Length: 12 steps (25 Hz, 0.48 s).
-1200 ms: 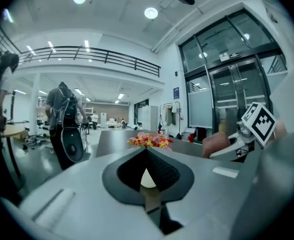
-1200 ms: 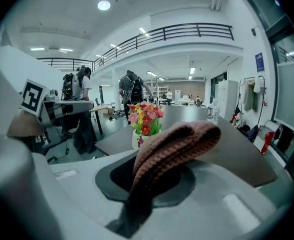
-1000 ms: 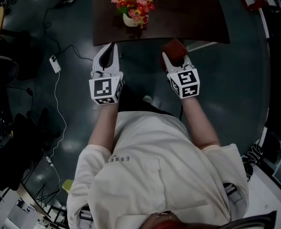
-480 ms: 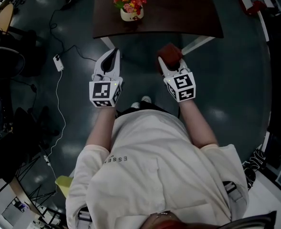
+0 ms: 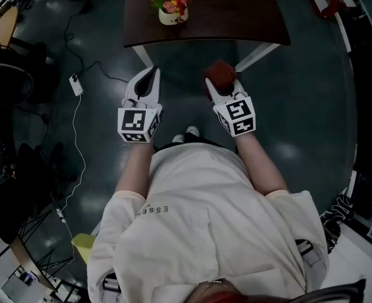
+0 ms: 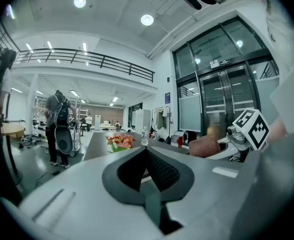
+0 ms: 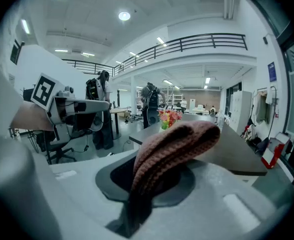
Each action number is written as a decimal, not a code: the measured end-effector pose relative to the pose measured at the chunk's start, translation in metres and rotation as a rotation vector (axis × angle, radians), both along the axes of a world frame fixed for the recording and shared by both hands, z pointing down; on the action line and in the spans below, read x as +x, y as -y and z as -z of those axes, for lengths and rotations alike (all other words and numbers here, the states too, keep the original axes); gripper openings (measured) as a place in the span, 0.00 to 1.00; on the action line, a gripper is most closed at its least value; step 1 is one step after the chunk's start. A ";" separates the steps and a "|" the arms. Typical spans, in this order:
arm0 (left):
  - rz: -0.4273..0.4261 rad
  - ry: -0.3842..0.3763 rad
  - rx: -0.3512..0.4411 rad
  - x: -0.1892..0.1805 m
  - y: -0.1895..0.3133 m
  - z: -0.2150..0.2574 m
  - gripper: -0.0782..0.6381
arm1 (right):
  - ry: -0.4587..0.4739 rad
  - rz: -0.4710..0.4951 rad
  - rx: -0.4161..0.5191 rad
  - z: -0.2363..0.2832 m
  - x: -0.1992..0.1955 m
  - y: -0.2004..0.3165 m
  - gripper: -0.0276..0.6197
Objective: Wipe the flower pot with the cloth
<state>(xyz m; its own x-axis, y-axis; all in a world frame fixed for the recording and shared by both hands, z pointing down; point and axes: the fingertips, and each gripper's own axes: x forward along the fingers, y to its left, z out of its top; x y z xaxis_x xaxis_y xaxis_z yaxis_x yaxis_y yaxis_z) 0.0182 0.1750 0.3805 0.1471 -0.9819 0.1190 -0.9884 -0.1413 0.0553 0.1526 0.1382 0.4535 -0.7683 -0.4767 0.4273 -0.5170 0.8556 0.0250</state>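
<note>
A small cream flower pot with pink, red and yellow flowers stands on the dark brown table ahead of me, near its front left. It also shows far off in both gripper views, flowers and flowers. My right gripper is shut on a folded reddish-brown knitted cloth, which bulges up from the jaws as the cloth. My left gripper is shut with nothing in it. Both hang over the floor, short of the table's front edge.
White table legs stand below the front edge. A white cable with an adapter trails across the dark floor at left. Chairs and gear crowd the left side. A person stands far off in the hall.
The table and pot have slid further up and away in the head view. Both grippers have drifted back from the table's edge, the right still gripping the cloth.
</note>
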 end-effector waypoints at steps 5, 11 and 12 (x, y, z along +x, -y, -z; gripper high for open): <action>-0.009 0.015 0.010 0.003 -0.002 0.003 0.12 | 0.012 -0.011 0.006 0.002 0.002 -0.002 0.11; -0.013 0.031 0.025 0.002 0.001 0.008 0.12 | 0.013 -0.008 0.020 0.005 0.000 0.002 0.11; -0.024 0.032 0.030 0.004 0.002 0.009 0.12 | 0.014 -0.008 0.020 0.005 0.001 0.003 0.11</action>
